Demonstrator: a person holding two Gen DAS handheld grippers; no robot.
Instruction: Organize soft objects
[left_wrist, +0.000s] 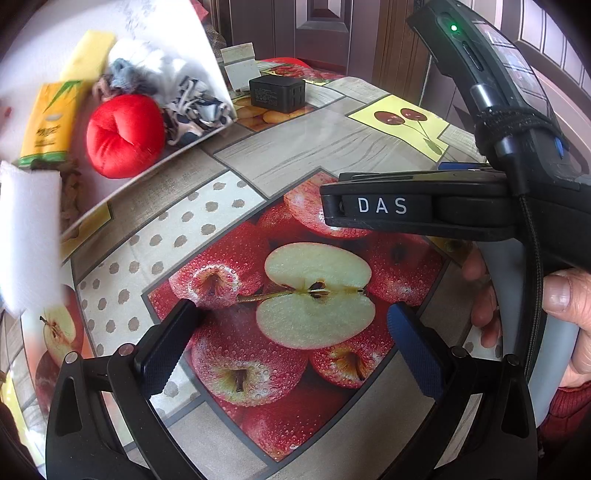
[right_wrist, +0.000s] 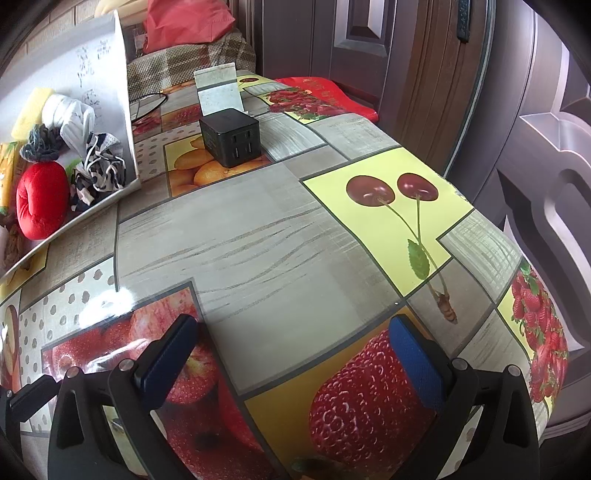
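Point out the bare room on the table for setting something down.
Free: the tablecloth between the black charger cube and both open grippers, left gripper, right gripper, out to the printed cherries. Crowded: the white box at left, packed with the red cushion and rolled socks.

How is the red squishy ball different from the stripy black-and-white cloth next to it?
The red ball is one plain colour; the stripy cloth is black and white. The ball is round, plump and smooth; the cloth is crumpled into loose folds. The ball sits nearer the box's open front, the cloth against its side wall. Both lie inside the white box.
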